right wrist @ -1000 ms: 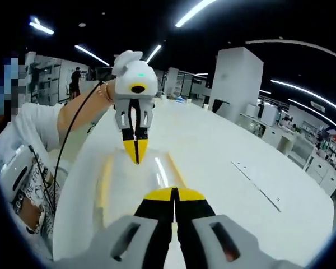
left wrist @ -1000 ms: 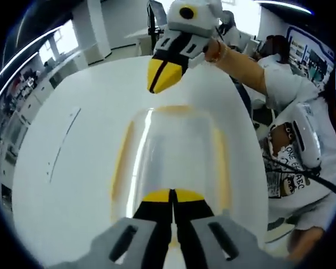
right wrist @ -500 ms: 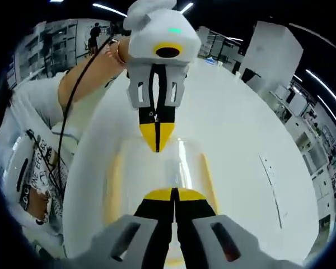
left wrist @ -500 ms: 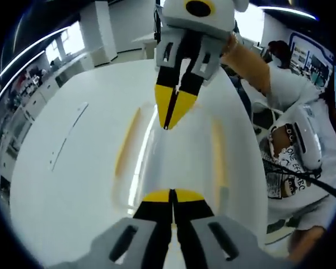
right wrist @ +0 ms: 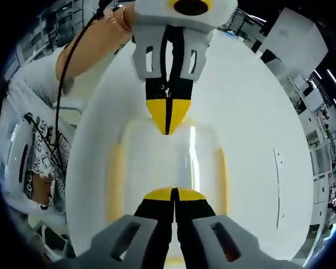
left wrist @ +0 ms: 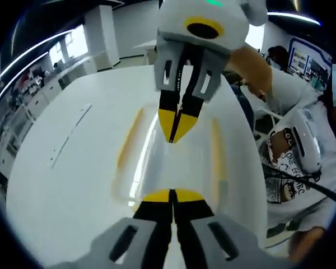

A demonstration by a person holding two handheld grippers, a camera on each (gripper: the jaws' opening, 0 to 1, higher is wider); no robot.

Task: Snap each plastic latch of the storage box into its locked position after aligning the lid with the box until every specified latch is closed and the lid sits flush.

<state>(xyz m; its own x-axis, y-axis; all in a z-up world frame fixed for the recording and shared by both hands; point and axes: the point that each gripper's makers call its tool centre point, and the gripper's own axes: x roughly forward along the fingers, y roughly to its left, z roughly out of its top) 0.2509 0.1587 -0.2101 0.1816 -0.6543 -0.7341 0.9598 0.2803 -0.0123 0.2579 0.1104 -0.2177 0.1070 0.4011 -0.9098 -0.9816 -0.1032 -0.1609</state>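
Each gripper has a pale grey moulded body with slotted openings near the base of its jaws. The jaws are black along their length and end in bright yellow tips; on both the left gripper (left wrist: 172,196) and the right gripper (right wrist: 173,194) the two tips meet along a thin centre seam. Seen from the front, the right gripper (left wrist: 178,126) carries a white rounded housing with a small green light on top. The person (left wrist: 294,151) wears a white T-shirt printed with dark lettering, a bracelet (right wrist: 122,15) at one wrist, and a black cable (right wrist: 64,61) trails along the arm.
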